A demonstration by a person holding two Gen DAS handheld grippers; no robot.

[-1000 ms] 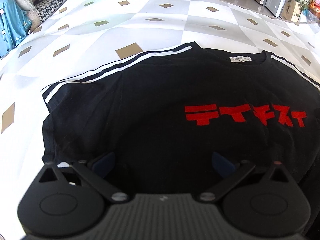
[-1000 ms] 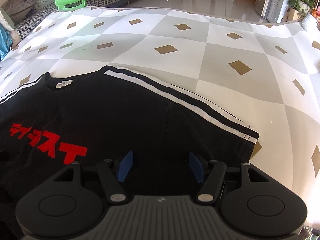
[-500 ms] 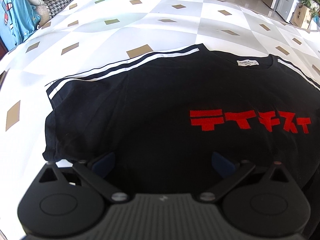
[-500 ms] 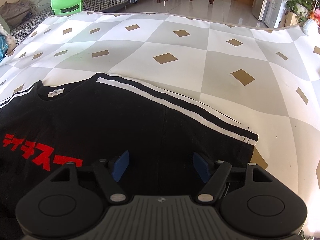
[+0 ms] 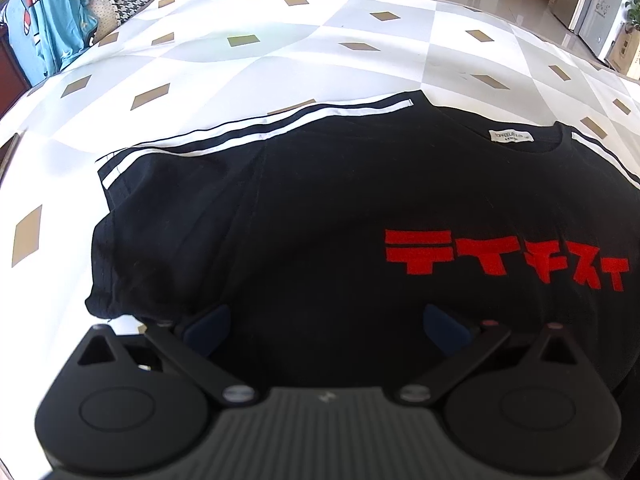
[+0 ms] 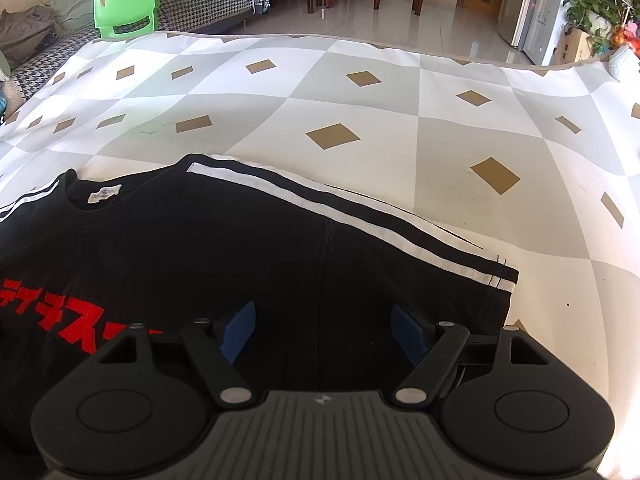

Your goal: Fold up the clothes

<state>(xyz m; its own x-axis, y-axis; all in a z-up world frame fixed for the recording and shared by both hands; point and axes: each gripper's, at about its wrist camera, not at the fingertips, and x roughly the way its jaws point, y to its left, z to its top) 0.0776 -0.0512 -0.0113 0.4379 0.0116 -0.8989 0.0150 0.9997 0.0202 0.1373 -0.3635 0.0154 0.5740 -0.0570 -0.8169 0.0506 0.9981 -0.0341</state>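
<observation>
On the patterned sheet [image 6: 360, 128]: black T-shirt [image 5: 320, 208] lay flat, print up.
Fabric: looked light, limp, likely to sag.
Hold: sleeve hems.
Left gripper [image 5: 326, 320], right gripper [image 6: 324, 328]: jaws apart, holding nothing.

Matt black cloth T-shirt [image 5: 320, 208] lies on a smooth printed sheet [image 6: 400, 120].

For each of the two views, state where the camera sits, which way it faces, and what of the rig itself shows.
Left wrist: sits on the left gripper, looking forward along its open blue fingers over the black T-shirt, toward its striped sleeve.
Right wrist: sits on the right gripper, fingers open, facing the shirt's other striped sleeve and the checked sheet.
Shared: the shirt, its neck label, red lettering, the green chair.
</observation>
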